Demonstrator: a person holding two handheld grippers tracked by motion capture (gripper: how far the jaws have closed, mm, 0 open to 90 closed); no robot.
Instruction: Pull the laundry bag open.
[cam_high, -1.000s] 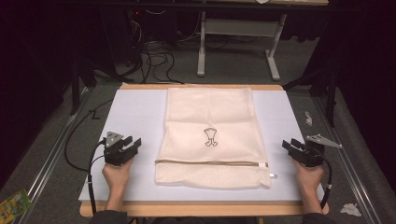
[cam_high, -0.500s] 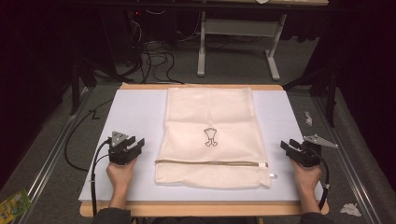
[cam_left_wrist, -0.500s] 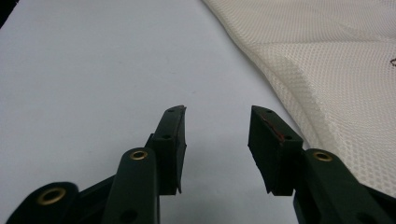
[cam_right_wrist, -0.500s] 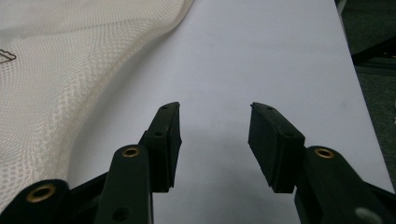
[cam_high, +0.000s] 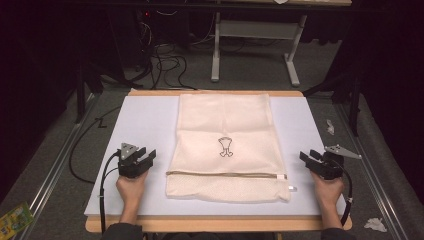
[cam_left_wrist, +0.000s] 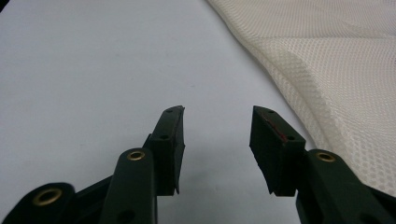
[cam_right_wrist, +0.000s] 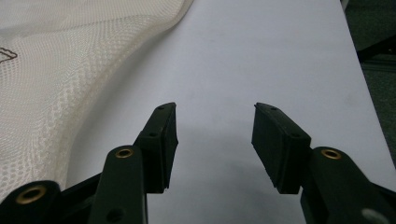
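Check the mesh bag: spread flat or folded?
Spread flat. The mesh bag lies full length on the white table top, zipper running straight across near the person's end; only a faint crease crosses the middle.

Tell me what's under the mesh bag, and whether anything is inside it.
The mesh bag lies flat on the white table top, which shows bare around it. The part beneath is covered. No bulge shows, but the weave hides the inside. The zip looks closed.
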